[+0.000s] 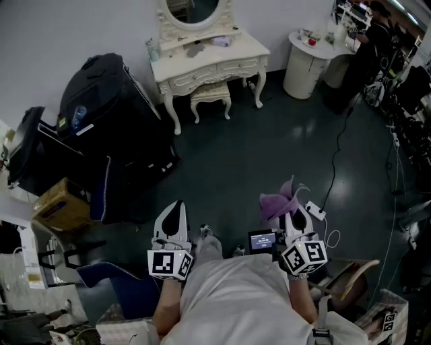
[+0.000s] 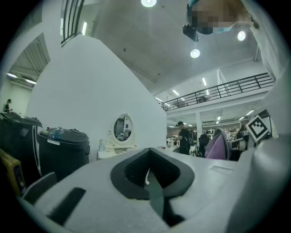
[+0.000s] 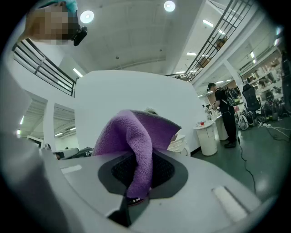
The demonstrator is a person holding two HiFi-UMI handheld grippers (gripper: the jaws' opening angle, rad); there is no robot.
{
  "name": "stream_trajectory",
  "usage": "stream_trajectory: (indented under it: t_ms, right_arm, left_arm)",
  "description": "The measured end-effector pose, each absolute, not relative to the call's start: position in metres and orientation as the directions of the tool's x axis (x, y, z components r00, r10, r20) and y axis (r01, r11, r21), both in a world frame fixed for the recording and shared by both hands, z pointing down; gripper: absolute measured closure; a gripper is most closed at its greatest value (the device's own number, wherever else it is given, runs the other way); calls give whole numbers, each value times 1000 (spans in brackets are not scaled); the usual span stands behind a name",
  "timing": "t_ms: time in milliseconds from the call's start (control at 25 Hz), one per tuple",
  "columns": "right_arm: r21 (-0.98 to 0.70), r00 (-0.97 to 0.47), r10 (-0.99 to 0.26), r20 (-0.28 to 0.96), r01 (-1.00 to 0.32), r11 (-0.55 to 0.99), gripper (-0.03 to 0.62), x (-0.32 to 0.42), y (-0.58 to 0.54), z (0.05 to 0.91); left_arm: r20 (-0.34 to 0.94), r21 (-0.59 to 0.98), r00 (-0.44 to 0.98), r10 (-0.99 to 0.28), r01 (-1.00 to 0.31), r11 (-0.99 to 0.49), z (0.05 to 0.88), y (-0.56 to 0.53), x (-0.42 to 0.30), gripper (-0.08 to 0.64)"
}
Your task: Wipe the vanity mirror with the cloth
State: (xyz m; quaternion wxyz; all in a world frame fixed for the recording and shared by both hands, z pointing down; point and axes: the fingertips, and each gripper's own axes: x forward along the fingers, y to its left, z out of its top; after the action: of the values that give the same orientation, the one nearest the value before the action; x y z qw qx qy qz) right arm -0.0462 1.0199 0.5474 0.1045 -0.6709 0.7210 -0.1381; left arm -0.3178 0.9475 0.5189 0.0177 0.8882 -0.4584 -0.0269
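My right gripper (image 1: 291, 217) is clenched on the purple cloth (image 1: 279, 201), which bunches up over the jaw tips and droops between the pads. My left gripper (image 1: 176, 210) has its jaws pressed together with nothing between them. Both are held low in front of my body, well apart from the vanity mirror (image 1: 194, 9), which stands on the white vanity table (image 1: 210, 59) against the far wall, with a small stool (image 1: 211, 94) tucked under it.

To the left, a big black case (image 1: 108, 114) and more dark luggage crowd the space, reaching near the table's left leg; a cardboard box (image 1: 59, 206) sits closer on that side. To the right of the vanity stands a round white side table (image 1: 307, 65), and beyond it a person (image 1: 372, 40) among cluttered benches. A power strip (image 1: 314, 210) lies just beside my right gripper, and its cable (image 1: 337, 155) trails across the right of the floor.

Between me and the vanity the dark floor (image 1: 229, 168) lies open, a wide lane bounded by luggage on the left and the cable on the right.
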Motion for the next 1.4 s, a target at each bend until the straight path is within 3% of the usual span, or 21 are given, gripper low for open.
stream_trajectory:
  t_ms: [600, 880, 1400]
  right_arm:
    - [-346, -96, -992, 82, -936, 62, 534, -49, 1036, 558]
    - [-329, -104, -988, 110, -942, 63, 534, -41, 1020, 562]
    - [-321, -88, -988, 125, -946, 44, 534, -45, 886, 560]
  left_arm:
    - [-14, 70, 615, -788, -786, -615, 525, 964, -290, 560]
    - [1, 111, 553, -833, -828, -550, 534, 942, -298, 560]
    - [-8, 94, 592, -806, -802, -590, 543, 812, -296, 560]
